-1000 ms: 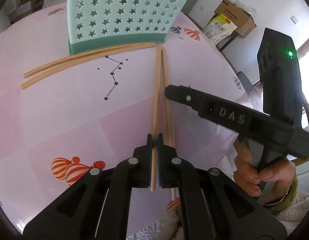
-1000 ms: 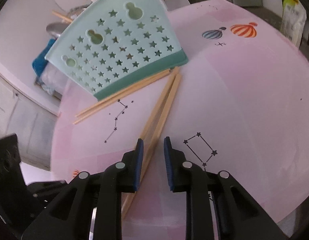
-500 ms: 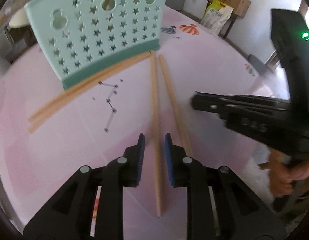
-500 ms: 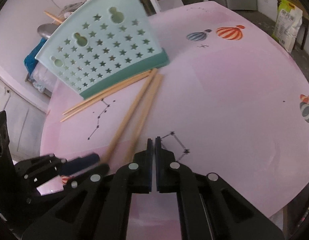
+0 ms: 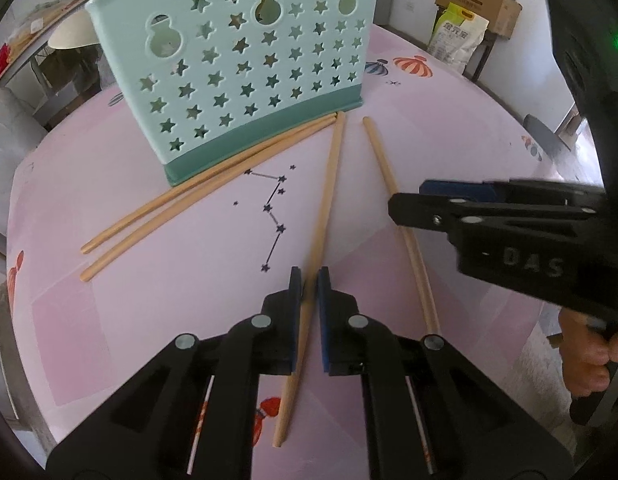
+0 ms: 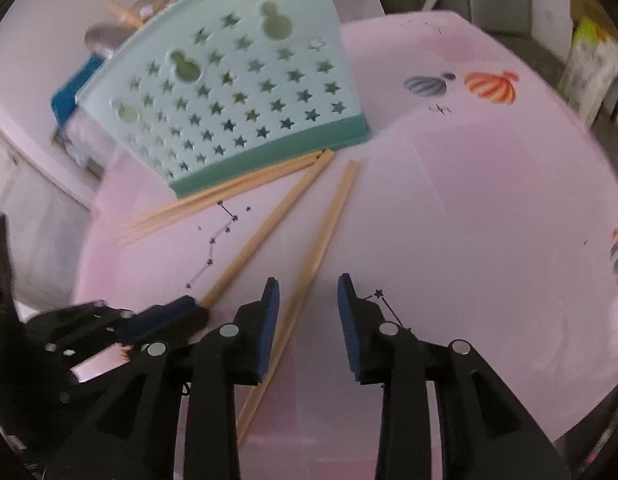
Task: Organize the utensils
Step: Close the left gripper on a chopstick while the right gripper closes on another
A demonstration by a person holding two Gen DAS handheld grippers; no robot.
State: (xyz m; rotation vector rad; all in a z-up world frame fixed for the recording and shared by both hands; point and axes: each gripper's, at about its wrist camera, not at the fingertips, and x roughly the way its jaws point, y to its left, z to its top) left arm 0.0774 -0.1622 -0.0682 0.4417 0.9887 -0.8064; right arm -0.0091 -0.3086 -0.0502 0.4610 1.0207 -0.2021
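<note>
Nearest the left camera, the left gripper [image 5: 307, 280] straddles one chopstick [image 5: 323, 216], its jaws parted a little with the stick running between them; whether the pads touch it cannot be told. Beside it, the right gripper [image 6: 308, 300] has its jaws spread wide around the second chopstick [image 6: 321, 236], which passes close to the left pad and is not gripped. Both sticks lie flat on the pink table [image 6: 469, 200], their far ends diverging slightly near the holder. Farther off, another pair of chopsticks [image 5: 197, 196] lies along the base of the mint-green star-punched utensil holder [image 5: 245, 68], which stands upright. Judging from this, the job is barely begun: all four visible chopsticks remain on the table, none lifted or dropped in.
</note>
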